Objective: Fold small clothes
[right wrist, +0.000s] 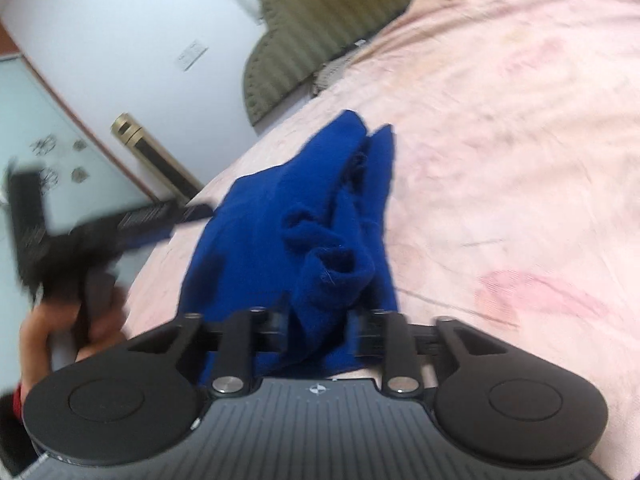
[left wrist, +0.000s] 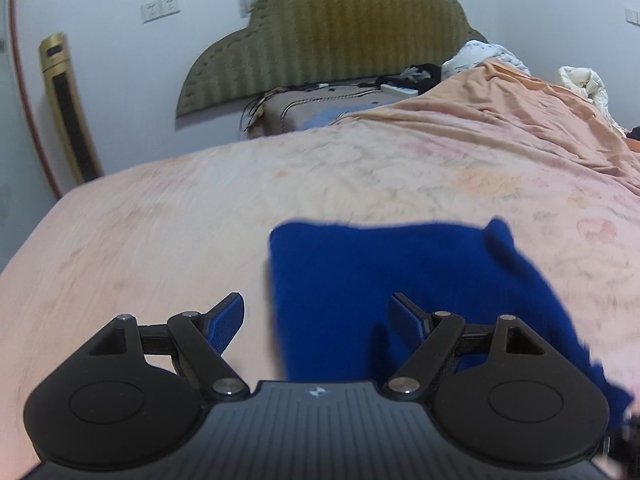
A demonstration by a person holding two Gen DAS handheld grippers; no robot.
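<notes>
A small dark blue garment (left wrist: pixel 384 280) lies on the pink bed sheet (left wrist: pixel 160 232), partly folded. My left gripper (left wrist: pixel 318 318) is open and empty, just above the garment's near left edge, its right finger over the cloth. In the right wrist view the blue garment (right wrist: pixel 304 216) is bunched and rises between the fingers of my right gripper (right wrist: pixel 316 332), which is shut on a fold of it. The left gripper (right wrist: pixel 132 220) shows blurred at the left, held by a hand.
A green padded headboard (left wrist: pixel 336 36) stands at the far end of the bed. A rumpled orange blanket (left wrist: pixel 520 120) and white bedding (left wrist: pixel 492 56) lie at the far right. A gold tower unit (left wrist: pixel 68 108) stands by the wall at left.
</notes>
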